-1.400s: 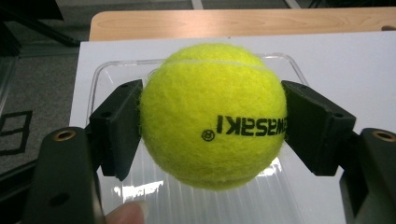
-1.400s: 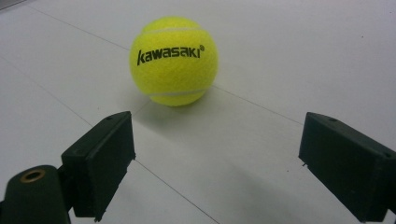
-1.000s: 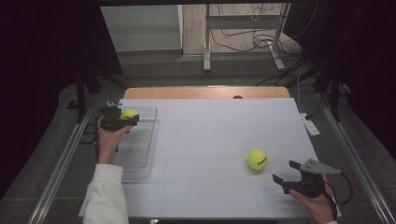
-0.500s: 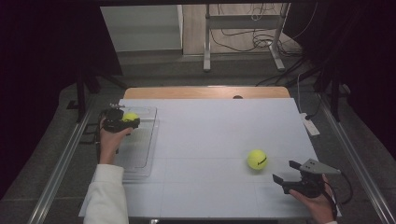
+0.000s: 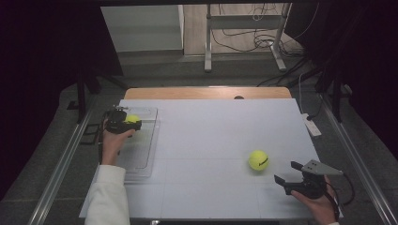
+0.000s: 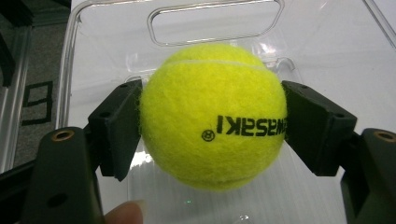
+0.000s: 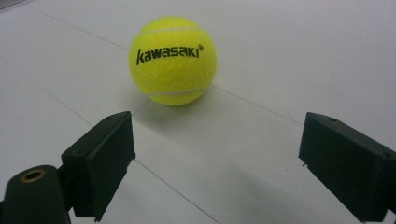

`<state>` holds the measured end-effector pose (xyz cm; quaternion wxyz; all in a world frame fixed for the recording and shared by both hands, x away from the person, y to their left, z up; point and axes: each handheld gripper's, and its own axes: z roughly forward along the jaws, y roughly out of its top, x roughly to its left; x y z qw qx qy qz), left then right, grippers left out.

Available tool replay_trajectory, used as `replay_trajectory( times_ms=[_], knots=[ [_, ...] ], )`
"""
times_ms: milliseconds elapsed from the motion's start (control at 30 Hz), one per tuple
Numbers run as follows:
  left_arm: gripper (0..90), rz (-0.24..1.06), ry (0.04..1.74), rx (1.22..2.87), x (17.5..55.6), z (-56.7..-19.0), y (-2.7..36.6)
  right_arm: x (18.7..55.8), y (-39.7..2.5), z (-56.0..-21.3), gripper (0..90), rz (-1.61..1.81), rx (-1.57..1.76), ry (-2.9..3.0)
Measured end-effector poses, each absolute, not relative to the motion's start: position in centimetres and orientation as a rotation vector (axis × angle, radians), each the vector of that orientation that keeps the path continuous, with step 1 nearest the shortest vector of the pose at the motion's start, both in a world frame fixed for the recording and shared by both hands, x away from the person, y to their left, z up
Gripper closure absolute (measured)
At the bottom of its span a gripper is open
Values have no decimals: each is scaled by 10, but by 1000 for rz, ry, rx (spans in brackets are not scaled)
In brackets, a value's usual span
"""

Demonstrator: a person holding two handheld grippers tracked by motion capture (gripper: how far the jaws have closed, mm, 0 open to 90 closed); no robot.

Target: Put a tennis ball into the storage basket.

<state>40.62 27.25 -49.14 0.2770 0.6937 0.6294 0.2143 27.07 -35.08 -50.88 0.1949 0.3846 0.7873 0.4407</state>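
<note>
My left gripper is shut on a yellow tennis ball over the far end of a clear plastic tray at the table's left. In the left gripper view both black pads press the ball from either side, with the tray's handle slot beyond it. A second yellow tennis ball lies on the white table at the right. My right gripper stands open just short of it, near the front edge. In the right gripper view that ball sits ahead of the wide-apart jaws, nearer the left one.
The white table has a wooden strip along its far edge. A small white device lies at the right edge. Metal rails run along both sides of the table, and a stand with cables is on the floor beyond.
The left gripper with its ball has shifted slightly nearer over the tray. The right gripper and the loose ball have stayed put.
</note>
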Motion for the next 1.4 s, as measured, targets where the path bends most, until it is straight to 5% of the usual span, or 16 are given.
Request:
replay_trajectory(
  times_ms=[167,500,1400],
  knots=[
    [250,601,1708,1848,406,-491,274,271,-351,-509,104,1235,1076,2208],
    [81,617,1641,1803,402,-481,271,270,-350,-508,104,1235,1074,2206],
    [88,479,1394,1710,384,-454,252,274,-352,-508,103,1241,1090,2196]
  ],
)
